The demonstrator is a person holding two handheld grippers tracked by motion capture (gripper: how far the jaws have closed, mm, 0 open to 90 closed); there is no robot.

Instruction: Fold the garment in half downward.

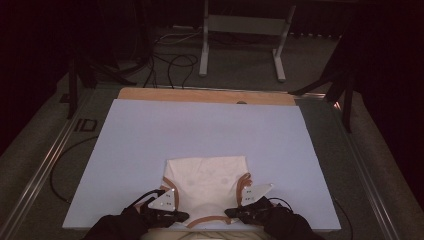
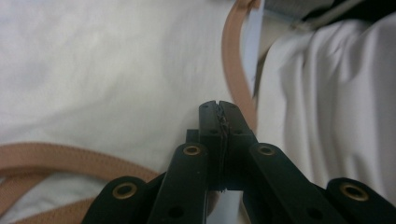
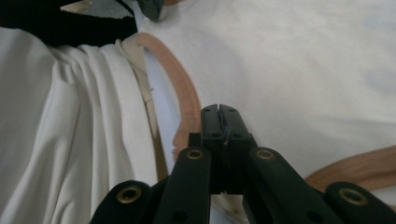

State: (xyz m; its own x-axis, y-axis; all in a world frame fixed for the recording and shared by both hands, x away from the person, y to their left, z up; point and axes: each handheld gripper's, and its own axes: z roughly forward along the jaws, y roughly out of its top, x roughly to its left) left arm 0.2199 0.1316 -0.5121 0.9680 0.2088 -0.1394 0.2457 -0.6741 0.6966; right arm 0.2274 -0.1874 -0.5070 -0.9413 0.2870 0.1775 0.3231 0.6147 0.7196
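- On the pale blue table sheet (image 1: 150, 135), near its front edge, lies the cream cotton garment with tan trim (image 1: 207, 177), flat.
- Our left gripper (image 1: 181, 216) and right gripper (image 1: 231, 213) sit at its near corners, jaws clenched, seemingly pinching the hem.
- We judge folding barely begun; every fold remains.

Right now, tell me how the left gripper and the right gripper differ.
The left gripper sits at the near left shoulder of the cream garment; the right gripper sits at its near right shoulder. In the high view the left gripper points right, the right gripper points left. Shared: both have black jaws pressed shut beside the garment's tan neckline trim.
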